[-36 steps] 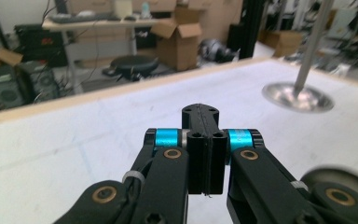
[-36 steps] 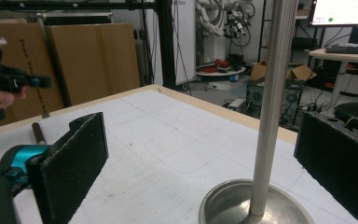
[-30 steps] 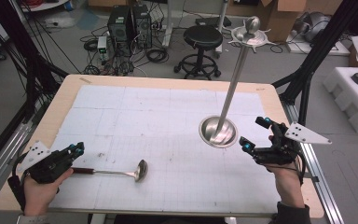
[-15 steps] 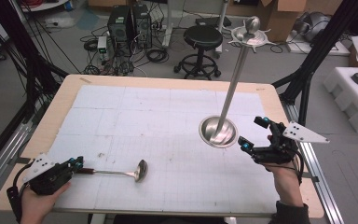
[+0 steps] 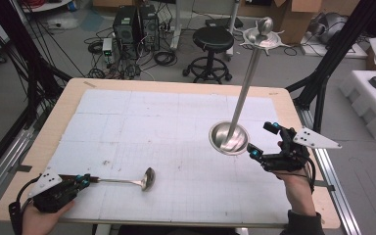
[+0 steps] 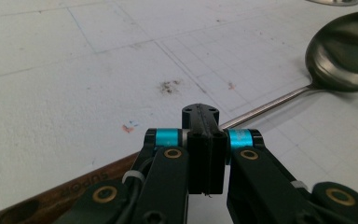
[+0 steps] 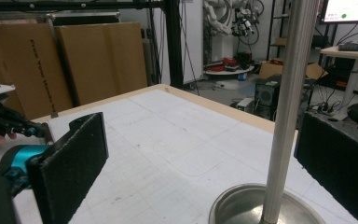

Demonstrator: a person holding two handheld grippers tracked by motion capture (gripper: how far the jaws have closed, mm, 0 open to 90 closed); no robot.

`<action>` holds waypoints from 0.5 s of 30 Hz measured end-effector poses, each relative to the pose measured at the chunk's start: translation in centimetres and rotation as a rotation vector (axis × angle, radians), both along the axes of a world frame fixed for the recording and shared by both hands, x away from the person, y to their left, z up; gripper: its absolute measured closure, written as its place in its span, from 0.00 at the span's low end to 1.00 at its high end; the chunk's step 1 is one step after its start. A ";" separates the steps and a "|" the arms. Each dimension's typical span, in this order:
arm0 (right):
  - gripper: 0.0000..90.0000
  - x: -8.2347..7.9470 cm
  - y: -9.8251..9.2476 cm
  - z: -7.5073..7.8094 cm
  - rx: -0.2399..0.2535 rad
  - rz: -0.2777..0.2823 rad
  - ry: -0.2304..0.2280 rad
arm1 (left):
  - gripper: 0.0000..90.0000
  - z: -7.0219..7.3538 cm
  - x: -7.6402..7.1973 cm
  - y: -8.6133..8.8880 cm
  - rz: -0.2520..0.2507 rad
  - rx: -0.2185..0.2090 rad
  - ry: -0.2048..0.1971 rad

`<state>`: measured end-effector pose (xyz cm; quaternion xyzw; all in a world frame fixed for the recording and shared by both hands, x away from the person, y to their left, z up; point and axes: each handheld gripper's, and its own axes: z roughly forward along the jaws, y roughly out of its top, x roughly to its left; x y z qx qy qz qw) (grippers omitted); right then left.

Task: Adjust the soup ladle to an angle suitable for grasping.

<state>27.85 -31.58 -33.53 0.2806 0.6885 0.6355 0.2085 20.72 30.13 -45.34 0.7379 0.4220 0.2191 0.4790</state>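
Note:
A metal ladle (image 5: 127, 181) with a dark wooden handle lies flat on the white gridded mat, bowl (image 6: 342, 56) pointing right. My left gripper (image 5: 82, 180) sits low over the handle at the table's near left corner. Its jaws (image 6: 200, 119) are shut pad to pad with nothing between them, and the ladle's shaft runs just behind the tips. A tall metal stand (image 5: 242, 93) rises from a round dish base (image 5: 225, 138) at centre right. My right gripper (image 5: 264, 140) stands open just right of that base. Along its jaws (image 7: 200, 154) I see the pole (image 7: 286, 107) ahead and to the right.
The mat (image 5: 166, 127) covers most of the wooden table (image 5: 49, 132). Black frame struts (image 5: 323, 63) stand at both sides. A stool (image 5: 213, 44), computer towers (image 5: 127, 24) and cables lie on the floor beyond the far edge. White foam blocks (image 5: 372, 103) sit off to the right.
My left gripper has sunk and drawn back toward the near edge, staying shut by the ladle's handle. The ladle, the stand and my right gripper have not moved.

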 end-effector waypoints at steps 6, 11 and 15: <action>0.02 0.0 0.0 0.0 0.002 0.000 0.005 | 1.00 -0.4 0.2 0.2 0.004 0.025 0.024; 0.02 0.0 0.1 -0.1 -0.001 0.003 0.009 | 1.00 -0.7 0.8 0.0 0.007 0.055 0.047; 0.02 0.1 0.2 -0.2 -0.004 0.002 0.010 | 1.00 -0.7 1.4 0.1 0.015 0.047 0.092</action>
